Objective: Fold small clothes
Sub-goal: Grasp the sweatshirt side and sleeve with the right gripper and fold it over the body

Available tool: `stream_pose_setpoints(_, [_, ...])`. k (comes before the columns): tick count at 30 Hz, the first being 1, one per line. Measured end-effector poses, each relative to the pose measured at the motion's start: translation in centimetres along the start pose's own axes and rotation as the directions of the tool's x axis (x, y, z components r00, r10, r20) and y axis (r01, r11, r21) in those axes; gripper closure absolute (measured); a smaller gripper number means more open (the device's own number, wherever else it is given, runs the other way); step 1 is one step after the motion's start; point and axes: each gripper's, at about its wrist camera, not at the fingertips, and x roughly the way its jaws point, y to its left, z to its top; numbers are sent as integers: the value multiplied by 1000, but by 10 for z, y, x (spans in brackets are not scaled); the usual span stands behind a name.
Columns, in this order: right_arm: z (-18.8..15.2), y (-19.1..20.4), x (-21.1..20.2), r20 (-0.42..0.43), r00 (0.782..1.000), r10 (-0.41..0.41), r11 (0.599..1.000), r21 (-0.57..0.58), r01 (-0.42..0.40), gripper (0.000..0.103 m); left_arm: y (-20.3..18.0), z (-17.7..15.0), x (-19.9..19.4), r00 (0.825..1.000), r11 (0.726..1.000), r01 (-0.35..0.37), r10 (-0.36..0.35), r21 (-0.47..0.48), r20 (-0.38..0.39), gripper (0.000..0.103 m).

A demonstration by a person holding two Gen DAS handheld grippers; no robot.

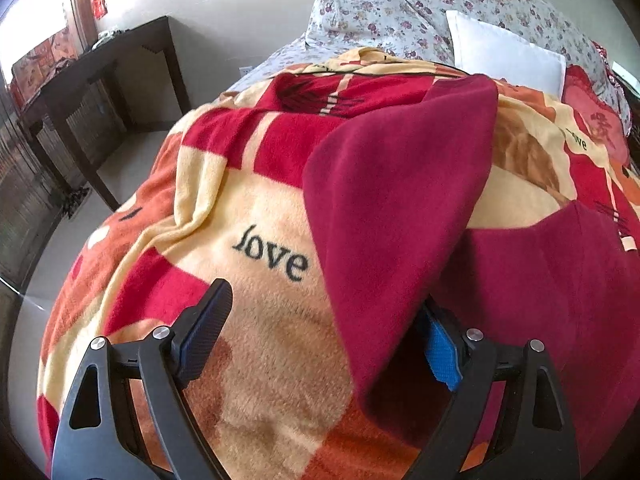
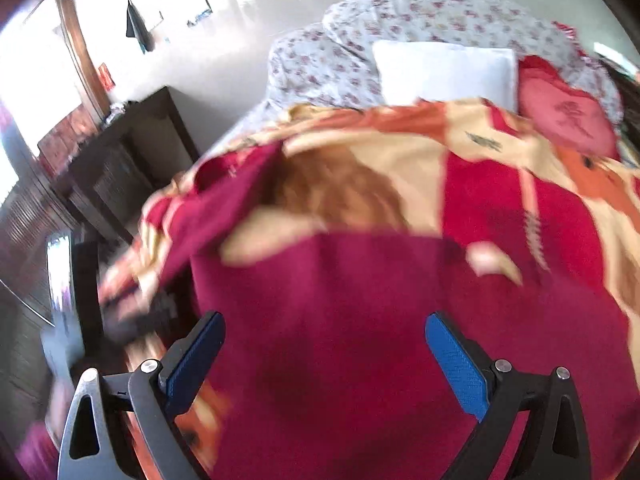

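Observation:
A dark red garment (image 1: 404, 184) lies on the patterned blanket (image 1: 256, 216) on the bed, one long part running away from me and the body spreading to the right. My left gripper (image 1: 324, 312) is open; the cloth's near edge drapes over its right finger (image 1: 440, 344), and the left finger (image 1: 204, 328) is over bare blanket. In the right wrist view, which is blurred, the garment (image 2: 340, 312) fills the lower middle. My right gripper (image 2: 324, 340) is open just above the cloth, holding nothing.
Floral pillows (image 1: 400, 4) and a white pillow (image 1: 504, 52) lie at the head of the bed, with a red cushion (image 1: 596, 120) to the right. A dark wooden table (image 1: 92, 92) stands left of the bed. The bed's left edge drops to a pale floor (image 1: 132, 156).

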Motion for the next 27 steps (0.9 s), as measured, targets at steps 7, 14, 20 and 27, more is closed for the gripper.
stream_pose_setpoints(7, [83,31,81,33,995,91,990,104,-94,3,5,-6,11,999,1000,19,-19,-10,-28,15])
stream_pose_setpoints(14, [105,32,150,8,979,204,953,225,-201,37,6,-8,14,1000,1000,27,-27,-10,-9,15])
stream_pose_setpoints(20, [106,34,137,25,970,240,953,185,-240,96,0,-7,8,999,1000,19,-19,16,28,29])
stream_pose_setpoints(27, [84,-10,-10,209,931,300,935,128,-330,97,-6,-5,-62,978,990,140,-143,29,150,41])
